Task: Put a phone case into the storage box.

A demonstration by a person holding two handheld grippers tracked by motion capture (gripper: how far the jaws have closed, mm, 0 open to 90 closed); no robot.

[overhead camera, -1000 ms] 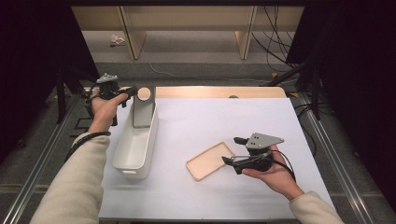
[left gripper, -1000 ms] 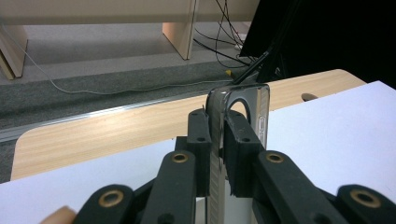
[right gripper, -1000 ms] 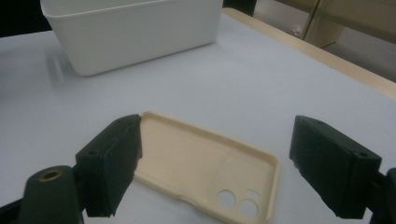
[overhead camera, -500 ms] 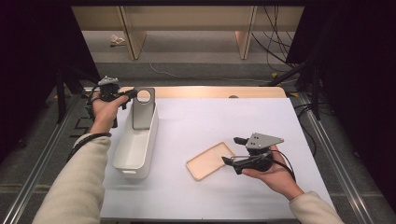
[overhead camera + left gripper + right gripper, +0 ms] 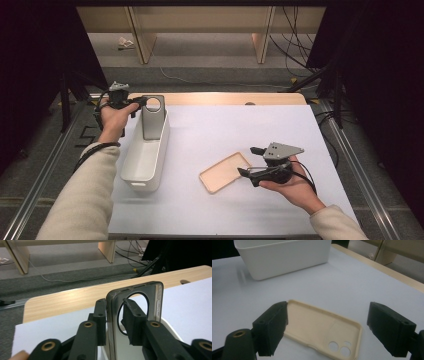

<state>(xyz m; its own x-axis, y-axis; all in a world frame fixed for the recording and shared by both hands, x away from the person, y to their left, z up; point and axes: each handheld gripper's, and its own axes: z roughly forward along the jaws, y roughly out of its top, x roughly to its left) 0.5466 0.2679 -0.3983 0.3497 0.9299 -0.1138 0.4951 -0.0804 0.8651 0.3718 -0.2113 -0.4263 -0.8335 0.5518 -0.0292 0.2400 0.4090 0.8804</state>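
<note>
A grey phone case (image 5: 152, 117) with a round camera hole stands upright at the far end of the white bin (image 5: 145, 160). My left gripper (image 5: 137, 102) straddles its top edge. In the left gripper view the grey phone case (image 5: 150, 287) sits between the jaws of the left gripper (image 5: 115, 305), which have just been opening; a thin gap shows at the right pad. A beige phone case (image 5: 225, 171) lies hollow side up on the white mat. My right gripper (image 5: 246, 160) is open just right of it. In the right gripper view the beige phone case (image 5: 317, 325) lies between the wide-open jaws of the right gripper (image 5: 329, 310).
The white bin (image 5: 282, 257) stands at the mat's left side, its long axis running away from me. A wooden table edge (image 5: 225, 98) borders the mat at the back. Cables and wooden legs lie on the floor beyond.
</note>
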